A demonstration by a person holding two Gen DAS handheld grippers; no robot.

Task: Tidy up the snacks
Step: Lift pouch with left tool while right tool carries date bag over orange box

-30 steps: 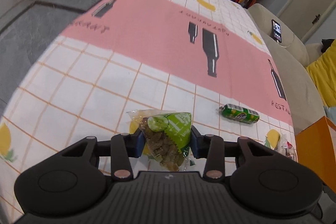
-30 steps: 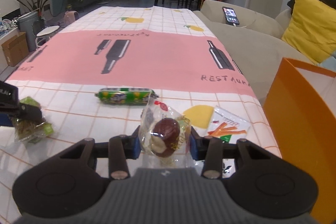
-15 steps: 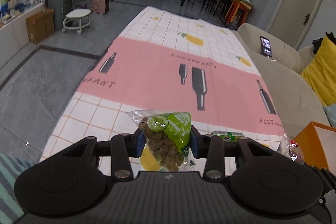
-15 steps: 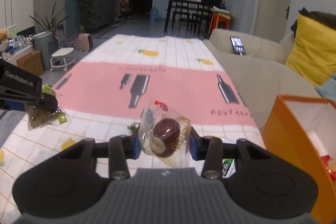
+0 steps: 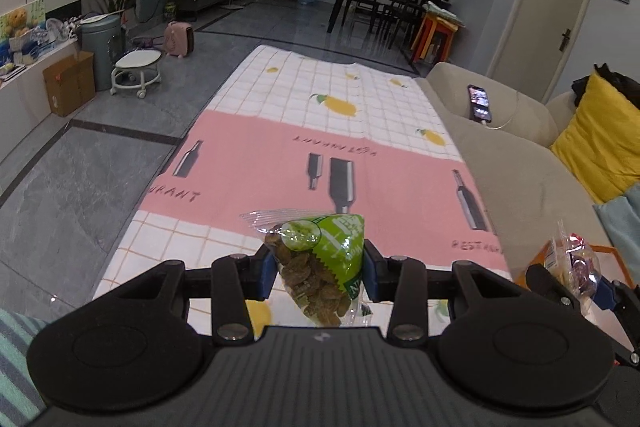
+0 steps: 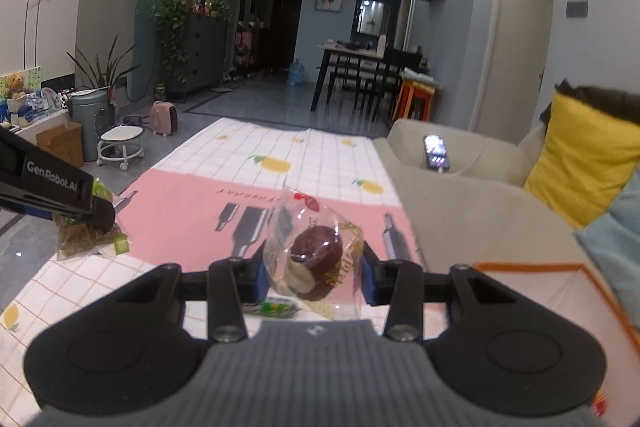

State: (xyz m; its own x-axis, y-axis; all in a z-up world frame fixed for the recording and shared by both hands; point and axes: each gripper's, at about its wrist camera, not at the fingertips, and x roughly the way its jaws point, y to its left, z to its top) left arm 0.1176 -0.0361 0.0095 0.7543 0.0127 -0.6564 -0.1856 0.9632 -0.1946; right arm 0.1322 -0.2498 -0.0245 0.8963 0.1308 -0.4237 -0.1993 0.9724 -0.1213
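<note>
Pinched between the blue pads of the left gripper (image 5: 319, 273), a green raisin packet (image 5: 320, 259) hangs in the air above the picnic mat (image 5: 280, 163), its clear part showing the dried fruit inside. The right gripper (image 6: 314, 273) is clamped on a clear wrapped date snack (image 6: 314, 259), dark red-brown with a pale filling, also lifted off the mat. Below it a green sausage stick (image 6: 274, 307) lies on the checked part of the mat. An orange box (image 6: 560, 291) with a white inside stands at the mat's right edge, beside a beige sofa (image 6: 480, 203) that carries a phone (image 6: 436, 153) and a yellow cushion (image 6: 580, 163).
</note>
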